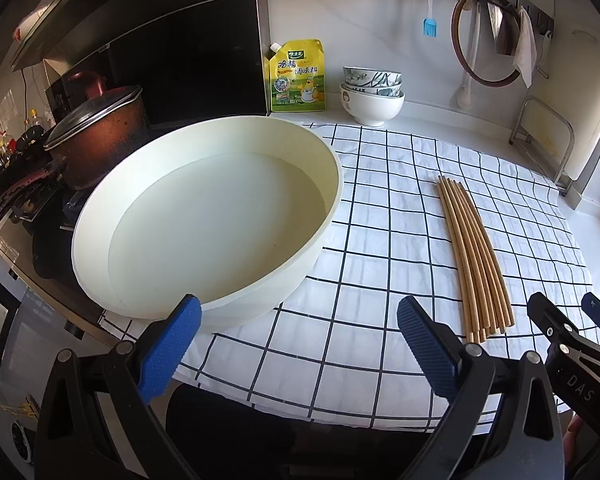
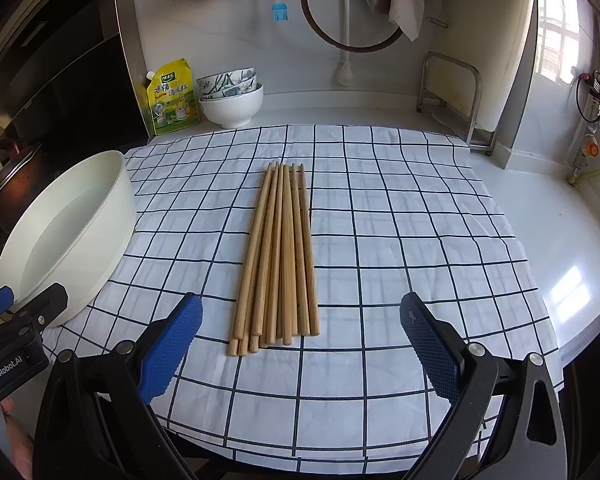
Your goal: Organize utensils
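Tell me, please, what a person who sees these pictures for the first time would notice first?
The eye goes first to the bundle of wooden chopsticks, lying side by side in the middle of the checked cloth. Next comes the big cream basin at the cloth's left edge, beside the stove; it seems to hold water. Both grippers, left and right, are open and hold nothing.

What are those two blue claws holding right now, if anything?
Nothing. The left claw and the right claw both stand open and empty. The chopsticks lie untouched on the checked cloth, beside the white basin.
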Available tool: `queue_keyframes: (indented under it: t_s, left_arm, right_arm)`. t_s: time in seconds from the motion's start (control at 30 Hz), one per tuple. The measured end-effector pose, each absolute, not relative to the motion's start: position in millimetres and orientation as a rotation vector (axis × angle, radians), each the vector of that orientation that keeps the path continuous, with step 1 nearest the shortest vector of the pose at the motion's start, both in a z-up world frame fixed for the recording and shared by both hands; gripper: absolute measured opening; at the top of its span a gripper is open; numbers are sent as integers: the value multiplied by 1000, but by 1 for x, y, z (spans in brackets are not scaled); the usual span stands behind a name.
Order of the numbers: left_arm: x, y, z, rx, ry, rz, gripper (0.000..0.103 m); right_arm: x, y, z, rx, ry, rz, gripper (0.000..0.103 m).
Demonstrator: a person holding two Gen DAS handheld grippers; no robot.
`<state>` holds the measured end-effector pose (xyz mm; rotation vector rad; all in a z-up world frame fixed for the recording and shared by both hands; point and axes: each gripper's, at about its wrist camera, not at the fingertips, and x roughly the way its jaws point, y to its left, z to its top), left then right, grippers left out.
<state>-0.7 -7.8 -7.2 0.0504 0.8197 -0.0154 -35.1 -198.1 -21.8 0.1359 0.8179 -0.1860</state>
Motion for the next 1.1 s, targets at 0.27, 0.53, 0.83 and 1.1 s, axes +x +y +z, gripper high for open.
queue_keyframes:
  t_s: [0.27, 0.53, 0.83, 1.1]
  left_arm:
    - [-1, -11, -7, 56, 827, -29, 97]
    - [-3, -27, -3, 66, 821, -99, 97]
    - [13, -62, -10, 98, 855, -183, 97]
    - [38, -89, -15, 117, 887, -225, 97]
  right_arm:
    - [-34, -199, -22, 137, 819, -187, 95]
    - [-35, -210, -19, 134, 812, -214, 95]
    - [-35, -242, -25, 163, 820, -243, 95]
    - [-14, -263, -38, 185, 862, -219, 94]
